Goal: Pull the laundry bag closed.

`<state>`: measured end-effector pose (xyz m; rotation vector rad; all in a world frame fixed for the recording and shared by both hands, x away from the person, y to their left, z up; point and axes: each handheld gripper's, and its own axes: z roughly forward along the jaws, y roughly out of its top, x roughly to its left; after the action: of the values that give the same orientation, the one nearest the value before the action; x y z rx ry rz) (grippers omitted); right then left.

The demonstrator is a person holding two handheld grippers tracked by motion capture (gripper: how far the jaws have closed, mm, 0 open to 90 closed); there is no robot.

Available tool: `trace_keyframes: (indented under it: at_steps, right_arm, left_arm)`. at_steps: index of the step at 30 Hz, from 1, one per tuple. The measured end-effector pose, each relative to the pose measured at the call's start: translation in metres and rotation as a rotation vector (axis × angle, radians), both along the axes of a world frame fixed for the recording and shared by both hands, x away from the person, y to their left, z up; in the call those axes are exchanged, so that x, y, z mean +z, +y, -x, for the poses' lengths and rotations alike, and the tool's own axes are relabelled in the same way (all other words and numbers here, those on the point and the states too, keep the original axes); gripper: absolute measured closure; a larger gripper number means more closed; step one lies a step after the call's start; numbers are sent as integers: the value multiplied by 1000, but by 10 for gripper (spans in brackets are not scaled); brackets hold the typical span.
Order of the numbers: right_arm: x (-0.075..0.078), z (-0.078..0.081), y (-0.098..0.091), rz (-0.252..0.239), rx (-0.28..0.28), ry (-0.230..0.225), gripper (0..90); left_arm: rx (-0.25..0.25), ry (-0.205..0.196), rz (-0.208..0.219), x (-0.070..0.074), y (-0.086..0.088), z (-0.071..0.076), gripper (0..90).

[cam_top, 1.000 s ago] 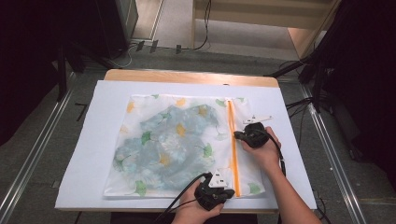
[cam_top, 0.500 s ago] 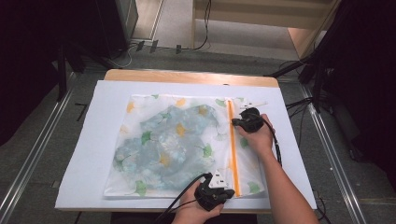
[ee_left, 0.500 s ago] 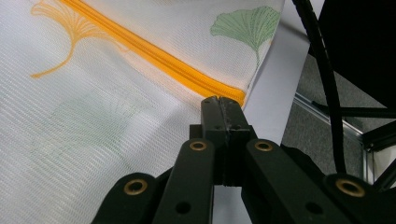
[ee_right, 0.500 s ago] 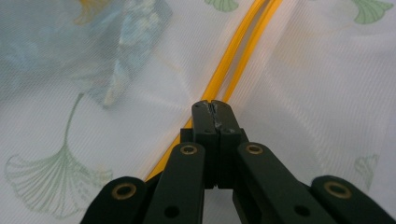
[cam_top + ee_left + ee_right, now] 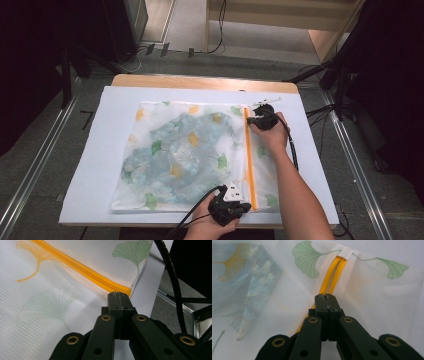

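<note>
A white mesh bag (image 5: 150,190) printed with ginkgo leaves lies flat, with a blue flowered cloth (image 5: 185,145) inside. An orange zipper (image 5: 248,160) runs along its right side. My left gripper (image 5: 245,204) sits at the zipper's near end, its jaws shut on the bag's edge there (image 5: 119,293). My right gripper (image 5: 249,121) is close to the zipper's far end, jaws shut on the zipper line (image 5: 326,296); the slider itself is hidden between them. Ahead of it the zipper (image 5: 334,275) splits into two strands up to a white tab (image 5: 345,252).
The bag rests on a white sheet (image 5: 310,165) covering a wooden table (image 5: 200,82). Black cables (image 5: 292,150) trail from both grippers. Metal floor rails (image 5: 350,150) run along both sides, and dark equipment stands at the far corners.
My right gripper has slid away from me along the orange zipper toward the bag's far end. The left gripper has stayed at the near end.
</note>
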<state>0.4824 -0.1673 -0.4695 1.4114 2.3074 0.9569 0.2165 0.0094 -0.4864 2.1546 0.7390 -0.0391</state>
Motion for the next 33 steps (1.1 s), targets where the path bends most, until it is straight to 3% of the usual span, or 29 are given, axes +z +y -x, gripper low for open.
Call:
trace_keyframes:
  at_steps: [4, 10, 19, 27, 30, 33]
  right_arm:
    - [2, -11, 4, 23, -16, 7, 900]
    - [5, -25, 6, -17, -55, 14, 900]
    - [15, -36, 5, -35, -91, -36, 900]
    - [11, -36, 5, -56, -70, 7, 900]
    - [8, -35, 3, -75, -50, 82, 900]
    - [7, -32, 3, -47, -39, 70, 900]
  left_arm:
    - [4, 11, 1, 0, 0, 0, 900]
    - [7, 6, 0, 0, 0, 0, 900]
    - [6, 7, 3, 0, 0, 0, 900]
    - [5, 11, 7, 0, 0, -1, 900]
    - [5, 11, 7, 0, 0, 0, 900]
    - [6, 13, 8, 0, 0, -1, 900]
